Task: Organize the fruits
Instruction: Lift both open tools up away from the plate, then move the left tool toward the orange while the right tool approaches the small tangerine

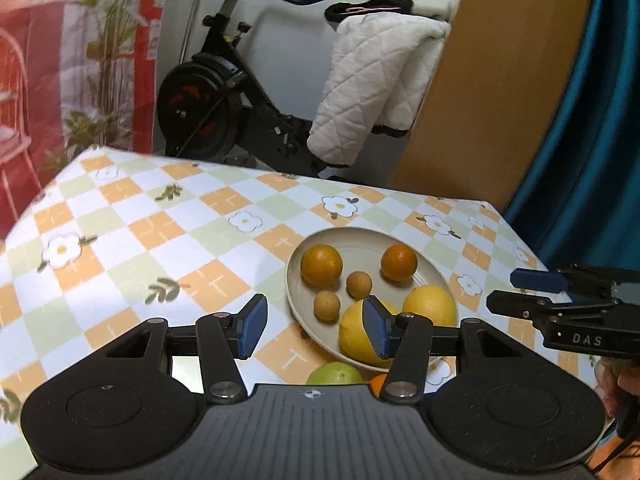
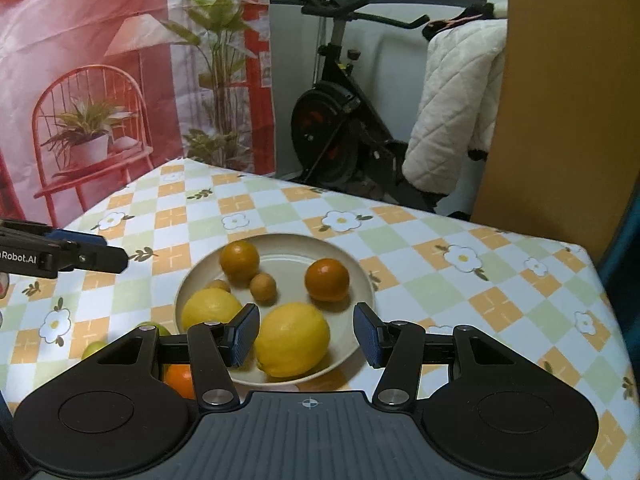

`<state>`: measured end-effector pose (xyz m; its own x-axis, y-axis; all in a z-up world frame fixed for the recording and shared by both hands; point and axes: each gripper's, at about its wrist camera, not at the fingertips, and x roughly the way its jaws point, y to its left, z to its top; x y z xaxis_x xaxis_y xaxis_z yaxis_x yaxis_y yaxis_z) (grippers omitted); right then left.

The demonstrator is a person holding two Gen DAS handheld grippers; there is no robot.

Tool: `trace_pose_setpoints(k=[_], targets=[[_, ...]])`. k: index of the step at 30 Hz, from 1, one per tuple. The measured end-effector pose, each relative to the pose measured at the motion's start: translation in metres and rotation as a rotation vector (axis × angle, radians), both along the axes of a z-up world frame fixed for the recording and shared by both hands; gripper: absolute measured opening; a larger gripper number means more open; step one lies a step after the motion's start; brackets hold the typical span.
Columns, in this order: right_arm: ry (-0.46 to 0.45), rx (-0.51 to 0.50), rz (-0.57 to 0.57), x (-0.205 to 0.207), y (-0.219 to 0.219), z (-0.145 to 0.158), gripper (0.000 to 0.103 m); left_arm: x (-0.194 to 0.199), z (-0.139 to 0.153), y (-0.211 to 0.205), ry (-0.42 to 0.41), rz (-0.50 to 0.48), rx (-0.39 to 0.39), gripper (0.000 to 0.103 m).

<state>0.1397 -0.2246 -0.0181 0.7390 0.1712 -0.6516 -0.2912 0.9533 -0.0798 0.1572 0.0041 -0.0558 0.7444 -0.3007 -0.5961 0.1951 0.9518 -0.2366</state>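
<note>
Beige plate (image 2: 362,280) sits mid-table (image 2: 520,280) and already carries most of the fruit: two lemons, near one (image 2: 292,340) at about 6 o'clock on the plate and far one (image 2: 210,308) at 8 o'clock, two oranges at 11 o'clock (image 2: 239,261) and 2 o'clock (image 2: 327,279), plus two small tan fruits, one (image 2: 263,287) near centre and one (image 1: 327,305) half hidden behind the far lemon in the right view. Judging by this, the job looks mostly done. Left over: a green fruit (image 1: 334,374) and a third orange (image 2: 181,378) lying off the plate on the table, just beside its rim at 7 o'clock in the right view, both partly hidden by tool bodies; a second green bit at the left may be another fruit, can't tell. Near lemon lies on its side, long axis roughly level and running 8 to 2 o'clock in the right view, nub toward 8 o'clock. Round fruits show no clear axis. Left tool (image 1: 316,328) partly open, empty, hanging over the plate's 8 o'clock edge with one pad in front of a lemon, not gripping. Right tool (image 2: 306,334) also partly open, empty, jaws framing the near lemon from above, pads apart from it as far as shows.
</note>
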Motion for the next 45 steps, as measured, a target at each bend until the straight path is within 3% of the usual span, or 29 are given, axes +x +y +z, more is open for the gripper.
trace_pose_setpoints(k=[45], targets=[[0.041,0.08,-0.008,-0.033,0.008,-0.028,0.049,-0.023,-0.015,0.002,0.037,-0.033,0.043,0.055]])
